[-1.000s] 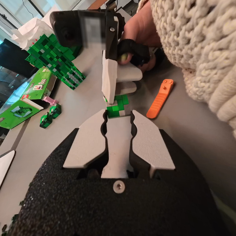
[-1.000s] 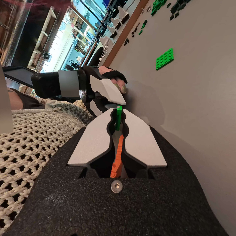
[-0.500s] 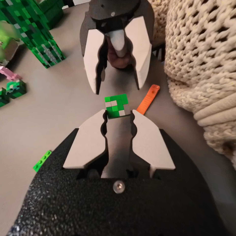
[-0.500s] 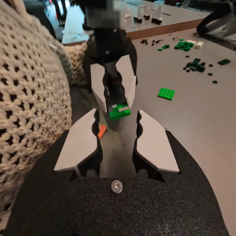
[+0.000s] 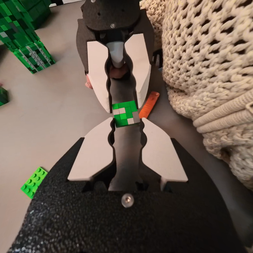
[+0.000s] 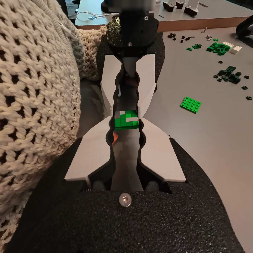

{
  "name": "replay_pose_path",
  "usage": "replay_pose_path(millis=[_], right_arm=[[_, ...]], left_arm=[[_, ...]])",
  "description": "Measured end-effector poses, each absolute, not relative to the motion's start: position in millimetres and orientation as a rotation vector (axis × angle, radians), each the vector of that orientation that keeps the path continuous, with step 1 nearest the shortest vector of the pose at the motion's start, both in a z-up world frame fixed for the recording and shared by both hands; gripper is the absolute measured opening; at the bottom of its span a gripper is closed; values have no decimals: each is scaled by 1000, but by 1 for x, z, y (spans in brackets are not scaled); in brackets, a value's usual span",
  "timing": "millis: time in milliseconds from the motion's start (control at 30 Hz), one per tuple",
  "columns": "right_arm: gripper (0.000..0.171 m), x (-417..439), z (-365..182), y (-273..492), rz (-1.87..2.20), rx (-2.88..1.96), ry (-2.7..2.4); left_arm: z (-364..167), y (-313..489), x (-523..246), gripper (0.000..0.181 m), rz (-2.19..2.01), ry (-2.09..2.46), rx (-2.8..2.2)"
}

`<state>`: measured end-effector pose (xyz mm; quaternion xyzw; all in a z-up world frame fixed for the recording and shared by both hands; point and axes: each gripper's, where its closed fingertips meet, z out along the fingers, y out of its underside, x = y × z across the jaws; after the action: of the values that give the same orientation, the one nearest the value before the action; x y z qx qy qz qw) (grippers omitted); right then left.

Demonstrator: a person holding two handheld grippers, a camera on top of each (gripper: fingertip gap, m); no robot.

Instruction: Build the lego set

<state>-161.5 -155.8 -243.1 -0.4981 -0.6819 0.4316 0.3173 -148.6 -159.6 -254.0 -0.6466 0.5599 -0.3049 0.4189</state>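
Observation:
A small square plate (image 5: 125, 114) tiled in green and grey is held above the grey table between both grippers. My left gripper (image 5: 126, 119) is shut on its near edge. The right gripper (image 5: 123, 108) comes in from the far side, its fingertips against the plate's two sides. In the right wrist view the same plate (image 6: 126, 120) sits between my right gripper's (image 6: 126, 119) tips, with the left gripper (image 6: 125, 109) opposite. The two grippers face each other tip to tip.
An orange brick separator (image 5: 149, 105) lies on the table under the plate. A large green build (image 5: 20, 38) stands far left. A green plate (image 6: 191, 104) and loose green, dark and white bricks (image 6: 228, 75) lie to the right. A knitted sleeve (image 5: 205, 68) is close by. Only a small space, under 4 cm, lies between the two pairs of fingers.
My right gripper turned, opened wide, then came in and closed on the tiled plate from the far side. My left gripper kept hold of the plate.

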Motion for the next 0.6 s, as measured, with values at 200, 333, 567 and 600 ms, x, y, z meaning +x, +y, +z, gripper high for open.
replay_pose_path(millis=[200,333,567,600], right_arm=[[33,-161,-245,-157,1128,-1313,-1810],[39,-161,-248,-158,1117,-1313,-1830],[35,-160,-248,-158,1101,-1308,-1833],[35,-160,-249,-158,1100,-1307,-1835]], left_arm=[[-255,-161,-148,35,-762,1415,-1620],[-254,-161,-149,35,-768,1409,-1616],[-254,-162,-149,35,-771,1414,-1615],[-254,-162,-149,35,-772,1416,-1615]])
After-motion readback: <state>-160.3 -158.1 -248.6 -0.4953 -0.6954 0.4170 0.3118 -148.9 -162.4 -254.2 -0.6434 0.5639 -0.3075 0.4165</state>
